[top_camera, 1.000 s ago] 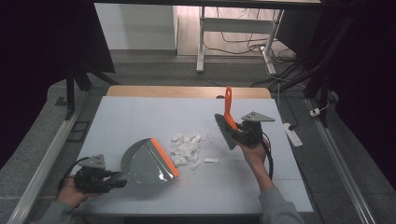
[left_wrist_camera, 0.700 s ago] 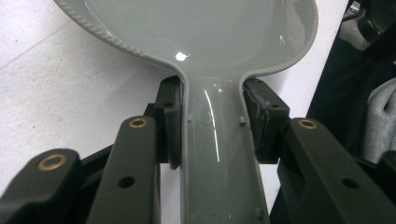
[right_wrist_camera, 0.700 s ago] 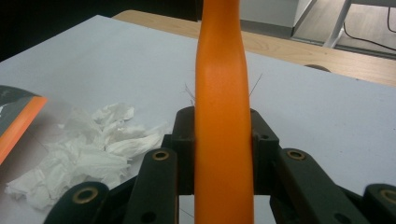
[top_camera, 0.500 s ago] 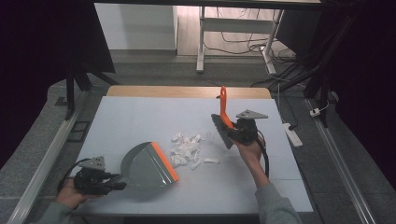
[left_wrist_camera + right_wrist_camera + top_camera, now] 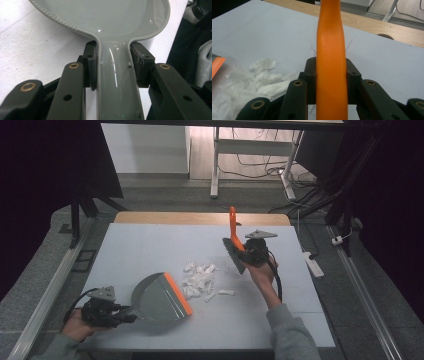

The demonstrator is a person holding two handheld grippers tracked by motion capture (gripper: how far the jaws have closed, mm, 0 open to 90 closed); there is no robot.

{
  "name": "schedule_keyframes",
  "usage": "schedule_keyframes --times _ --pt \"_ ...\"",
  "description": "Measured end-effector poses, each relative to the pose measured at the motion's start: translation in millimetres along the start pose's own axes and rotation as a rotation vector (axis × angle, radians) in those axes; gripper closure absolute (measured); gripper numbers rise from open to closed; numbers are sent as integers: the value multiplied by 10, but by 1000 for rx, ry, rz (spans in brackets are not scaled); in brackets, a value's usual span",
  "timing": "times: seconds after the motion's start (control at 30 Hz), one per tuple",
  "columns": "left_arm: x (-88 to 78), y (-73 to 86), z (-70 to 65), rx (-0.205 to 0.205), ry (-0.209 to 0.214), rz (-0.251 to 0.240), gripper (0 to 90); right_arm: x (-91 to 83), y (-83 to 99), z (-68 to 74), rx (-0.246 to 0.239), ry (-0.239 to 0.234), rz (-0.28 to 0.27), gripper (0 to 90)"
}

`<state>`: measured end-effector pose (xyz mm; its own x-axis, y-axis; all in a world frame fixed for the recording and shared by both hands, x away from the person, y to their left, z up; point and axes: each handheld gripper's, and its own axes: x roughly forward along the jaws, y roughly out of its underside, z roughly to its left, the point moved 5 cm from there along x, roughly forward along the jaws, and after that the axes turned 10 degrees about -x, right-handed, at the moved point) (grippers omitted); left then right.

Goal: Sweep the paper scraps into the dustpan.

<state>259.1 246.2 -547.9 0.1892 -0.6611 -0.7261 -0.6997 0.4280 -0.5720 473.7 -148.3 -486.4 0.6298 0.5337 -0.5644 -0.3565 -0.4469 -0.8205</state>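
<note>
High view: your left gripper point(image 5: 122, 312) clamps the dustpan point(image 5: 159, 296) handle, pan just left of the scraps point(image 5: 201, 281) | your right gripper point(image 5: 240, 254) clamps the brush point(image 5: 234, 242), just right of scraps.

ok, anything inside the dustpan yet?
Nothing visible: the grey dustpan pan looks bare in the high view and the left gripper view. The white paper scraps lie on the table beyond its orange lip.
</note>
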Motion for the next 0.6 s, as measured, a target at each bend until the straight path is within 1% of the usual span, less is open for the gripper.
schedule_keyframes --times 0.1,0.17,0.33,0.43,0.47,0.53,0.6 --pt "21 -3 15 8 11 16 610 102 -31 -6 -10 13 35 701" --pt "32 -1 25 6 14 25 610 167 -36 -15 -22 26 59 701" --pt "56 -3 25 10 14 36 610 331 5 -30 -35 37 117 702" --pt "77 -8 27 4 5 44 609 390 -5 -3 -25 25 119 702" --pt "86 -11 26 0 0 46 610 408 -18 17 -28 16 119 702" --pt "96 -22 24 -2 2 48 610 449 -37 77 -51 10 133 703" --pt "105 -37 19 -11 0 50 610 493 -53 150 -74 -8 146 703"
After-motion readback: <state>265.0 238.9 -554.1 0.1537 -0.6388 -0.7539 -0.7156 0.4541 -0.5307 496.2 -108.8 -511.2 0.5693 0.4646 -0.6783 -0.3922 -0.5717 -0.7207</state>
